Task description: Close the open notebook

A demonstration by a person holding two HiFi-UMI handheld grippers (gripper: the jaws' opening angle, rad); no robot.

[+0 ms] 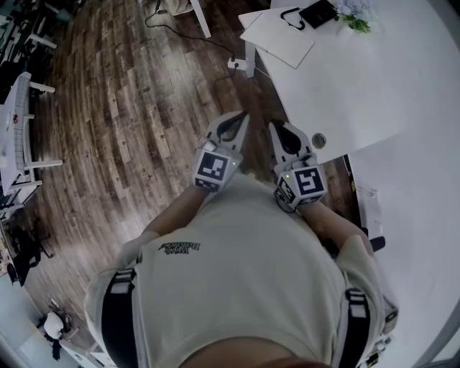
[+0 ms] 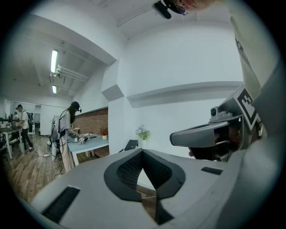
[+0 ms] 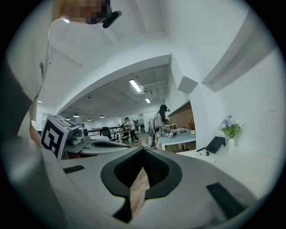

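The open notebook (image 1: 279,34) lies flat with white pages up at the far corner of the white table (image 1: 359,93); a black strap rests on its far page. Both grippers are held close to the person's chest, side by side, pointing toward the table and well short of the notebook. My left gripper (image 1: 236,119) hangs over the wooden floor, jaws together and empty. My right gripper (image 1: 282,129) is by the table's near edge, also shut on nothing. In the right gripper view the closed tips (image 3: 144,151) aim past the table's corner.
A black case (image 1: 318,13) and a vase of flowers (image 1: 353,19) stand beyond the notebook. A small round object (image 1: 319,140) sits at the table's near edge. A power strip with cable (image 1: 236,65) lies on the floor. A person (image 2: 67,129) works at a distant desk.
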